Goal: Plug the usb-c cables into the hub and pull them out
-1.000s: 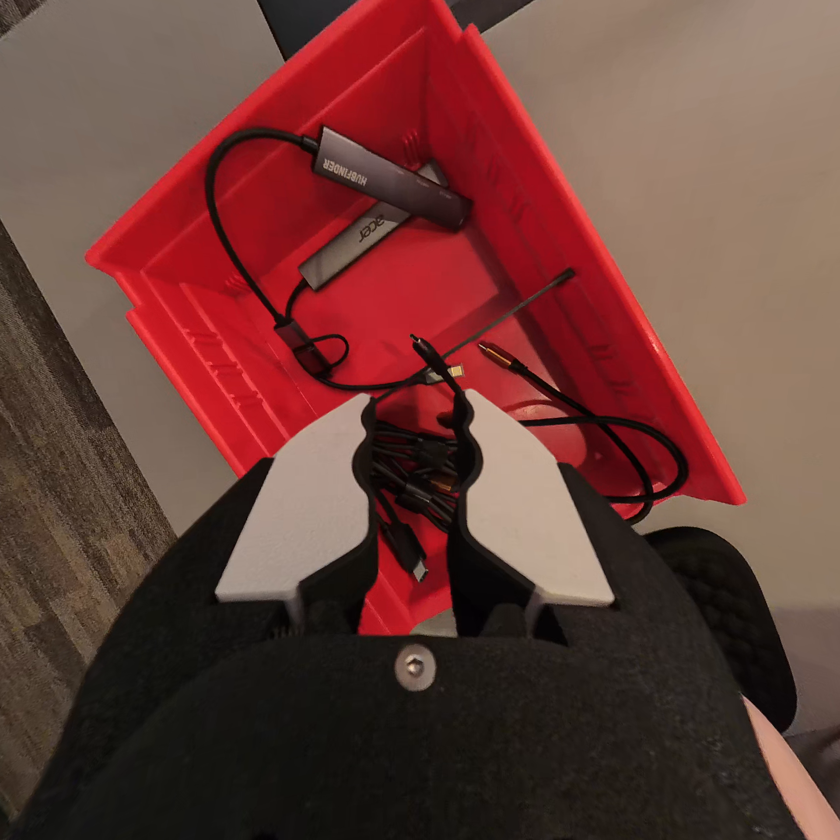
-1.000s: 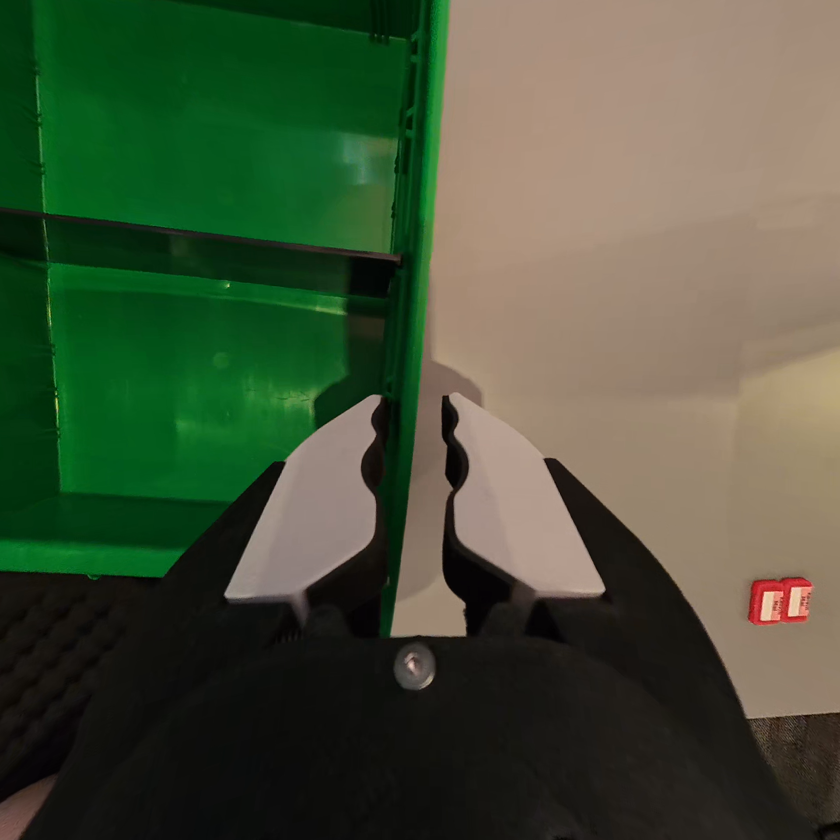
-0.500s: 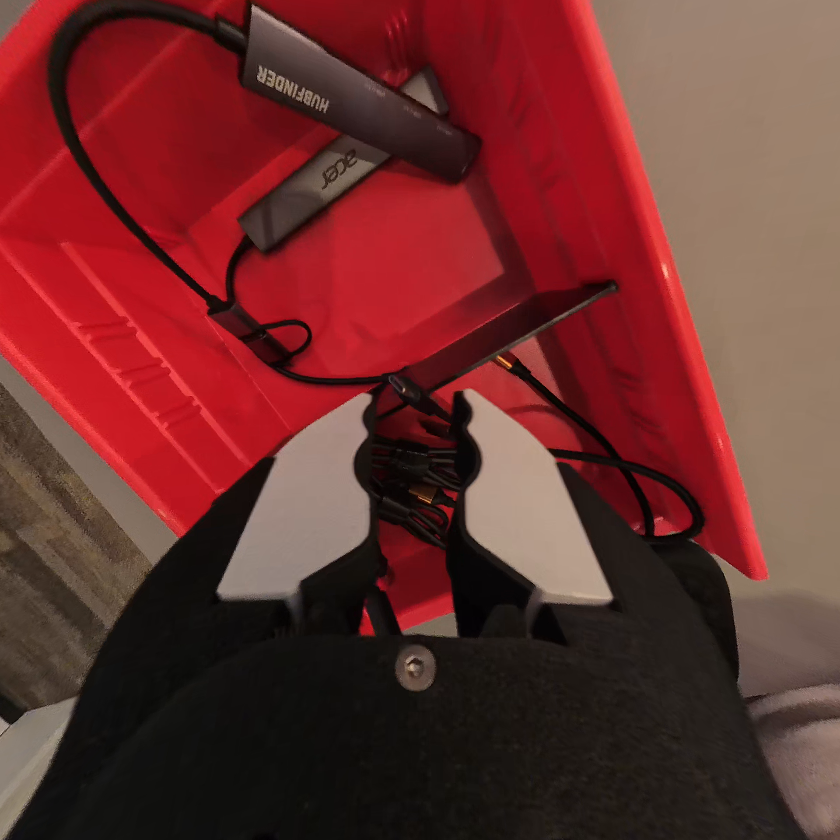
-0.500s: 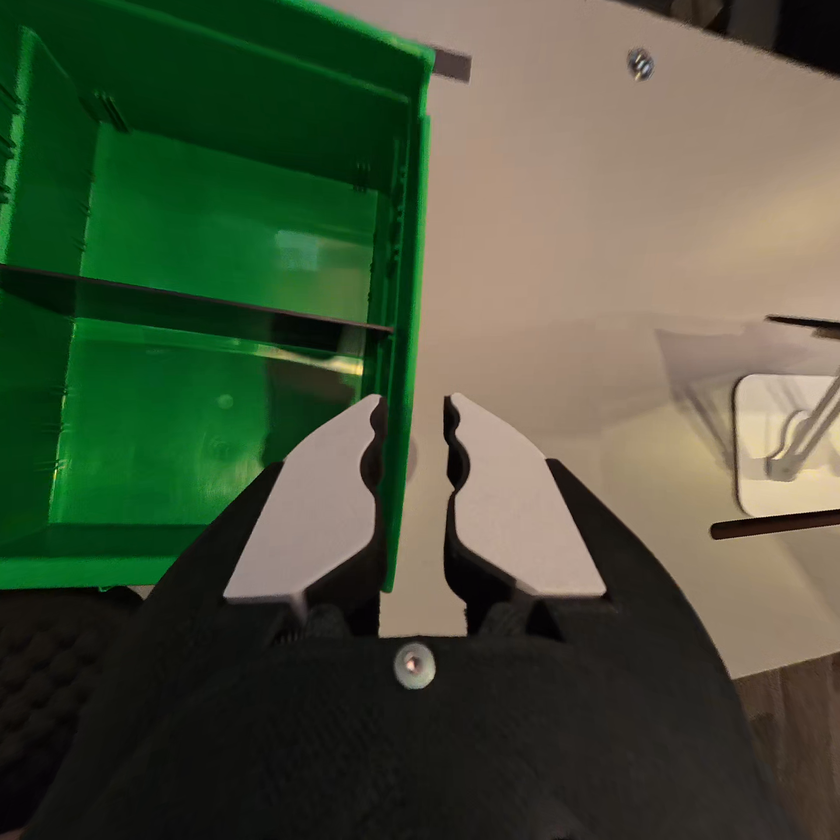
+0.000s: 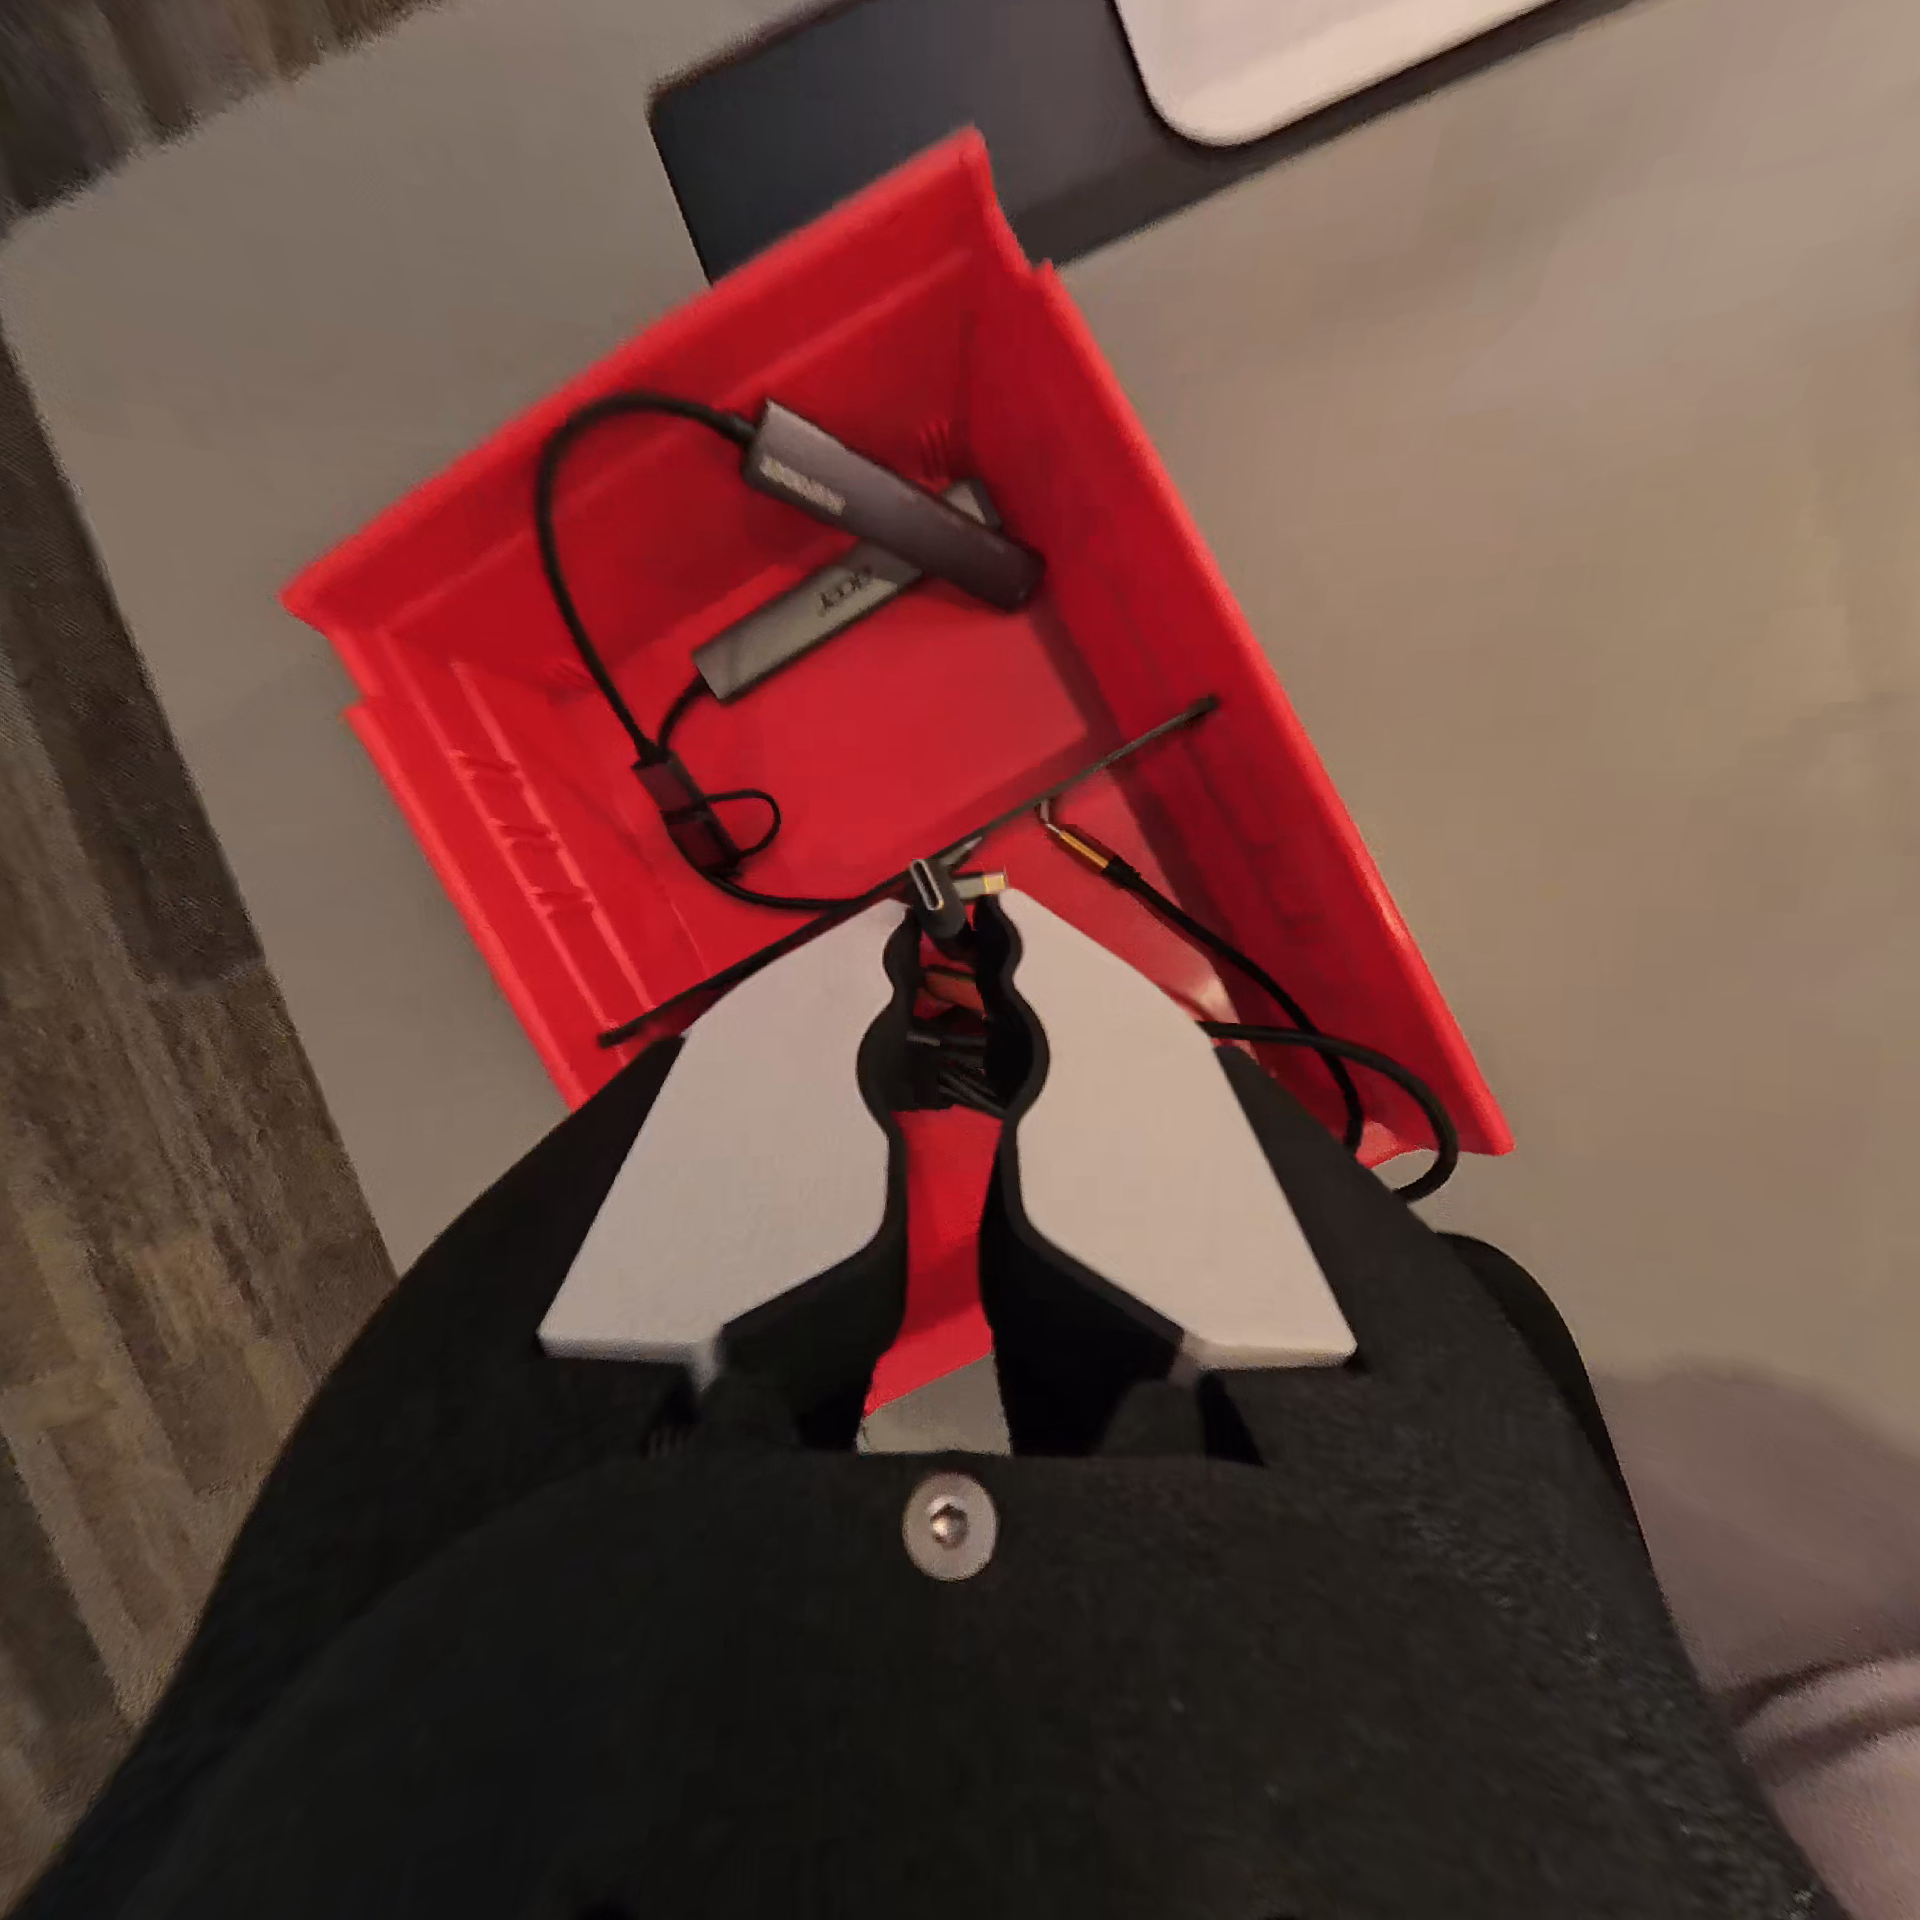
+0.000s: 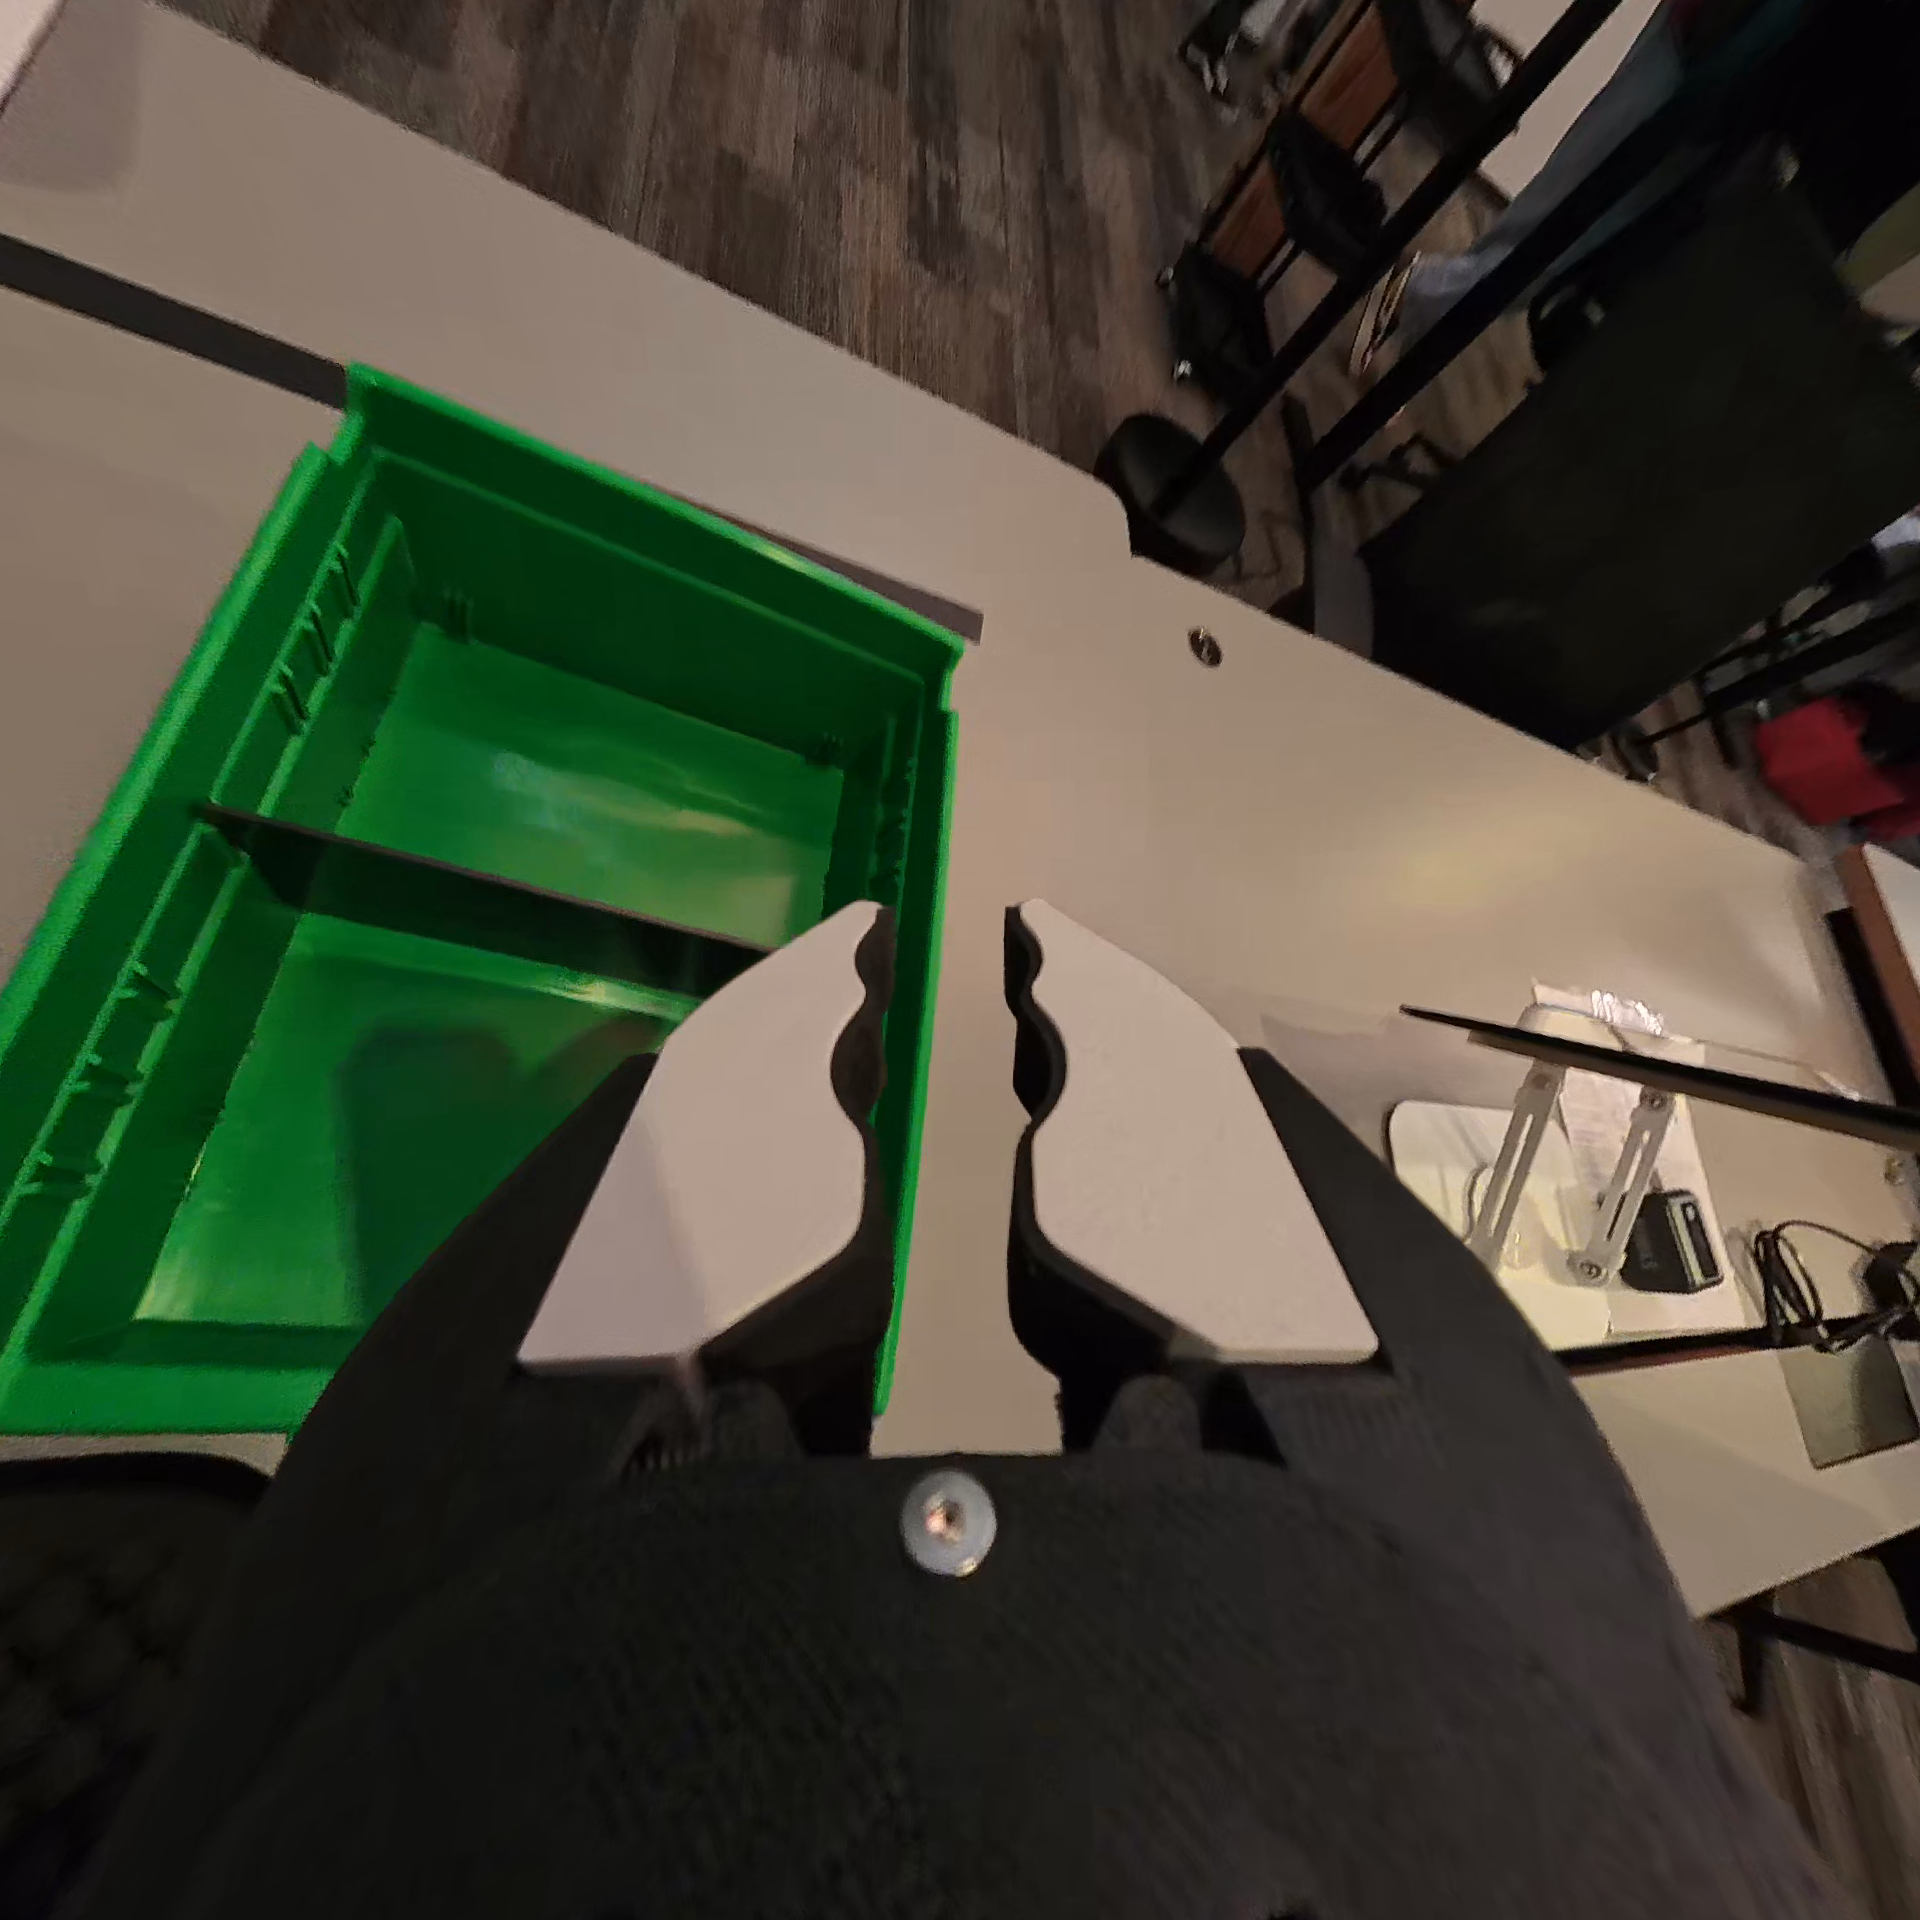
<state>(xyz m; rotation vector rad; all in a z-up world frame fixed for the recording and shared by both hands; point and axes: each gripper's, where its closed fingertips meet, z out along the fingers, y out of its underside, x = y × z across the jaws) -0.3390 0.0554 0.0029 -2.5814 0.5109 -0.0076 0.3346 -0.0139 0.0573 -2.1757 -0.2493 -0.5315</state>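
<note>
A red bin [image 5: 1143, 582] holds a dark grey hub [image 5: 894, 509] lying across a silver hub [image 5: 821, 613], both with black leads. A thin black divider [image 5: 1091, 769] crosses the bin. My left gripper [image 5: 951, 909] is above the bin's near part, shut on a black usb-c cable plug [image 5: 935, 888] that pokes out past the tips. A bundle of cables [image 5: 951, 1070] shows between the fingers. A gold-tipped cable [image 5: 1081, 847] lies to the right. My right gripper [image 6: 951, 920] is open and empty, over the right wall of a green bin [image 6: 665, 520].
The green bin is empty and has a dark divider [image 6: 468, 862]. A dark flat pad [image 5: 935, 135] lies behind the red bin. A white stand with small devices [image 6: 1558, 1143] sits at the right. The table edge and floor [image 6: 831, 156] lie beyond. One gripper's finger ends stand about 70 cm off the other's.
My left gripper has narrowed onto the cable plug and pulled back up from the red bin. My right gripper has risen and tilted, still open, so more of the table shows.
</note>
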